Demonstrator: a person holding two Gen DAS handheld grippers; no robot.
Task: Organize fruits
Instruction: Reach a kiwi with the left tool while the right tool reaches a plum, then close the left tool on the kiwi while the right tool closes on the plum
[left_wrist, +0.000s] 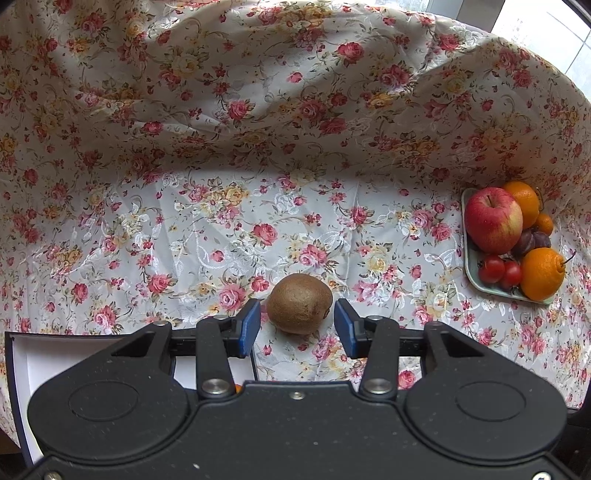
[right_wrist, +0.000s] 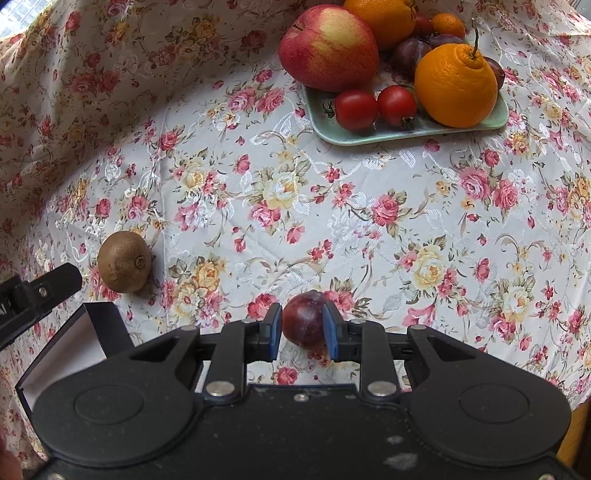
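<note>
Right wrist view: your right hand-held gripper (right_wrist: 302, 325) is clamped on a plum (right_wrist: 304, 318) low over the bench (right_wrist: 280, 192), likely bound for the tray (right_wrist: 325, 123) far ahead. Your left hand-held gripper (left_wrist: 298, 326) stands apart around the kiwi (left_wrist: 299, 303), ready to close.

A kiwi (right_wrist: 125, 261) lies on the tablecloth (right_wrist: 280, 206), left of a plum (right_wrist: 304, 318); behind them a tray (right_wrist: 332, 134) holds perhaps ten fruits
</note>
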